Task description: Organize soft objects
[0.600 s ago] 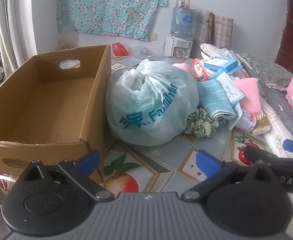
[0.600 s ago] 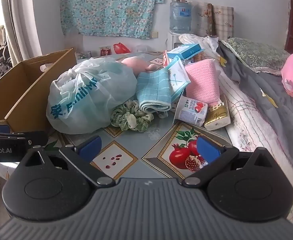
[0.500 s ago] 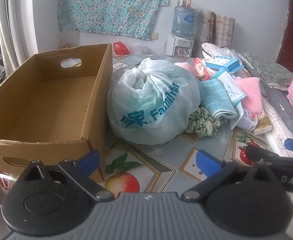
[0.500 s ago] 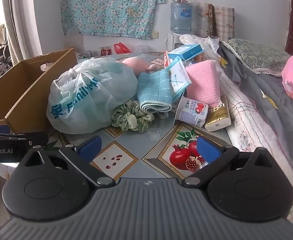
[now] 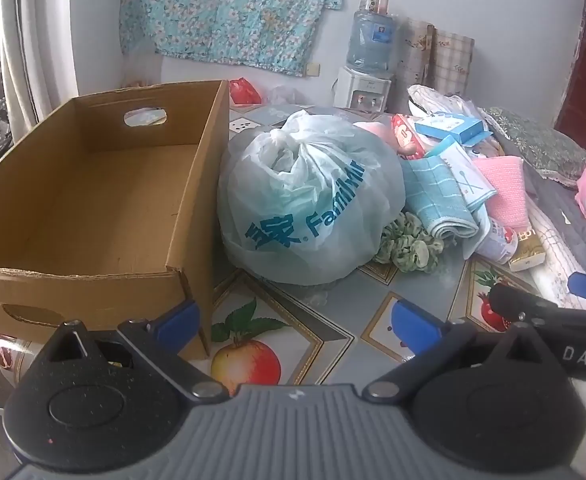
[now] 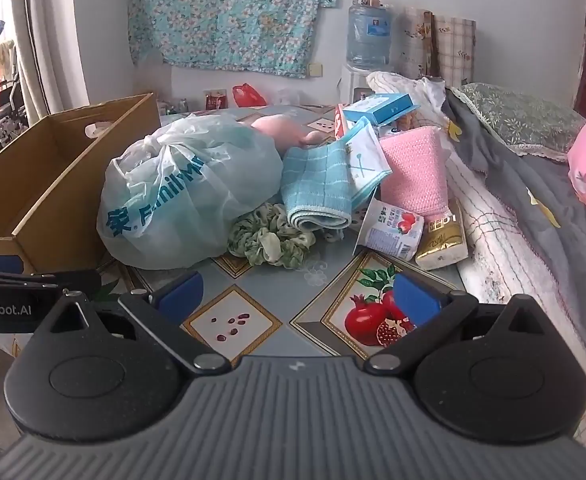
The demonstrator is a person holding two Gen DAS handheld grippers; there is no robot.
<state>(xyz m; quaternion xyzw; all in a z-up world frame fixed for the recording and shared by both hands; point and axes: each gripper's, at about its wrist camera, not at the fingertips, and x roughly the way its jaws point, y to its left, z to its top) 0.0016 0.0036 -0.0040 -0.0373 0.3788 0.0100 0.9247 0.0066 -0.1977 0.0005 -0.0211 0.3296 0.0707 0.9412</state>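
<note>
With both the left gripper [image 5: 295, 322] and right gripper [image 6: 297, 294] spread empty, pinch the plastic bag [image 5: 309, 204] at its knot, probably soft-filled, and lift into the cardboard box [image 5: 93, 200].

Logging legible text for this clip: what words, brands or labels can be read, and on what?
"FamilyM", cut off, after a teal Chinese character: tied translucent plastic bag.
"DAS": black right gripper, seen sideways.
"enRobot.AI", cut off: black left gripper, seen sideways.
Unreadable: white strawberry carton, gold packet, blue box.

Fruit-patterned table [image 5: 325, 344] — cardboard box [image 5: 93, 208], tied plastic bag [image 5: 313, 204], green scrunchie [image 6: 271, 240], yogurt cup [image 6: 393, 230]
</note>
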